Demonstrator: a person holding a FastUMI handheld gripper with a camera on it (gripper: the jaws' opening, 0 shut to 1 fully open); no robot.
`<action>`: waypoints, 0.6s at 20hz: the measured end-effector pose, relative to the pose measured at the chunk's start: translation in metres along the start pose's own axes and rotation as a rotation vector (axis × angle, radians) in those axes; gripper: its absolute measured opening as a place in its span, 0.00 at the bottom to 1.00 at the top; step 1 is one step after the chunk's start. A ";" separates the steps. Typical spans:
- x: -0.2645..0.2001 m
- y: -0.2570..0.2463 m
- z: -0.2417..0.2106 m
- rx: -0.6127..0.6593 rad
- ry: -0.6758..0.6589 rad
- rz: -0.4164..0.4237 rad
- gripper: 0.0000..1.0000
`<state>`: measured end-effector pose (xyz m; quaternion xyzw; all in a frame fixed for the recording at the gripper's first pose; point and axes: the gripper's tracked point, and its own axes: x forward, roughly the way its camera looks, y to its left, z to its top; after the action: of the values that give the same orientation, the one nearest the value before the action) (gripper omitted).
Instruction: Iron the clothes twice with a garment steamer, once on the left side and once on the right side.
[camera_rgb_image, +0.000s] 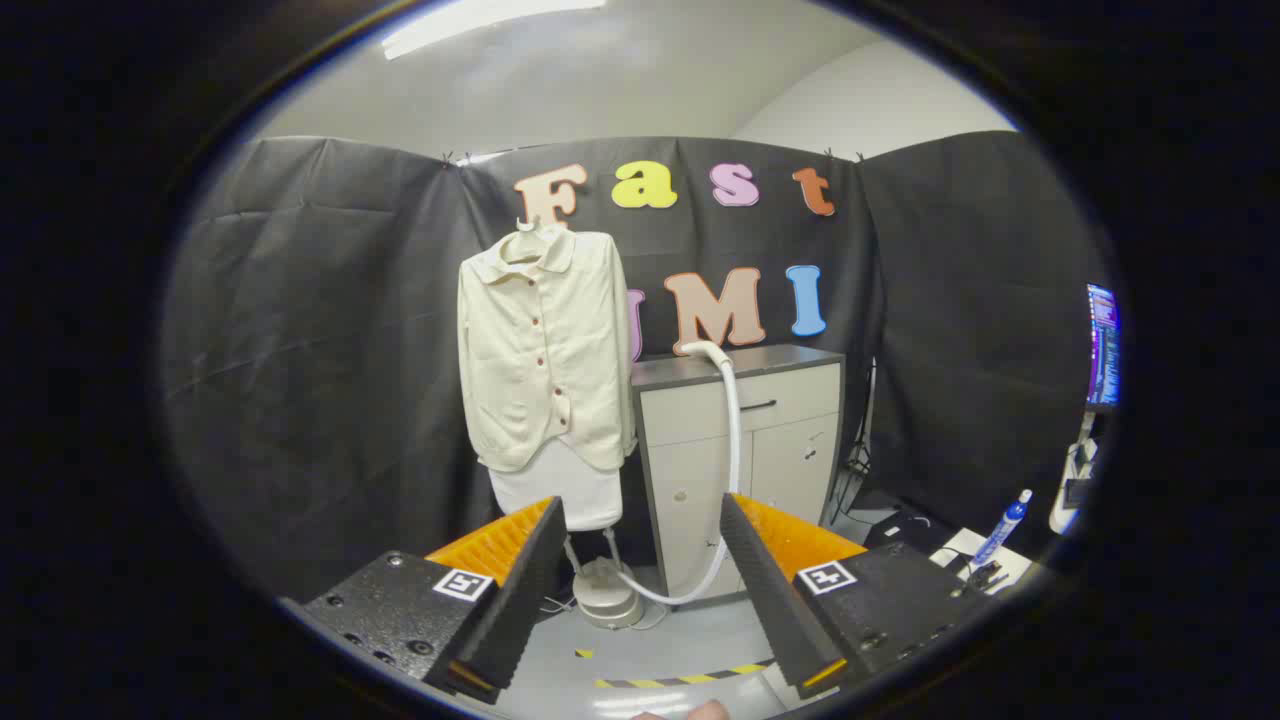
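A cream button-up shirt (545, 345) hangs upright on the steamer's pole, over a white ironing board (560, 490), well beyond my fingers. The steamer's round base (607, 592) stands on the floor below it, seen between my fingers. Its white hose (733, 430) loops up from the base to the top of a grey cabinet (745, 440), where its upper end rests. My gripper (640, 590) is open with nothing between its fingers, far short of the steamer.
The grey cabinet stands right of the shirt. Yellow-black tape (690, 678) marks the floor near my fingers. To the right are a blue-and-white bottle (1003, 527), a white paper sheet and a lit screen (1101, 345). A fingertip (708, 711) shows below.
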<state>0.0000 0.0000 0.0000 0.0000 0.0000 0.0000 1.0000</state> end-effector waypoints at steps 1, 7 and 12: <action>0.000 -0.001 -0.002 0.002 0.004 -0.004 0.95; -0.004 -0.002 -0.006 -0.006 0.014 -0.031 0.95; 0.007 -0.004 -0.004 -0.031 0.031 -0.035 0.95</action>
<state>0.0071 -0.0042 -0.0039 -0.0154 0.0156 -0.0174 0.9996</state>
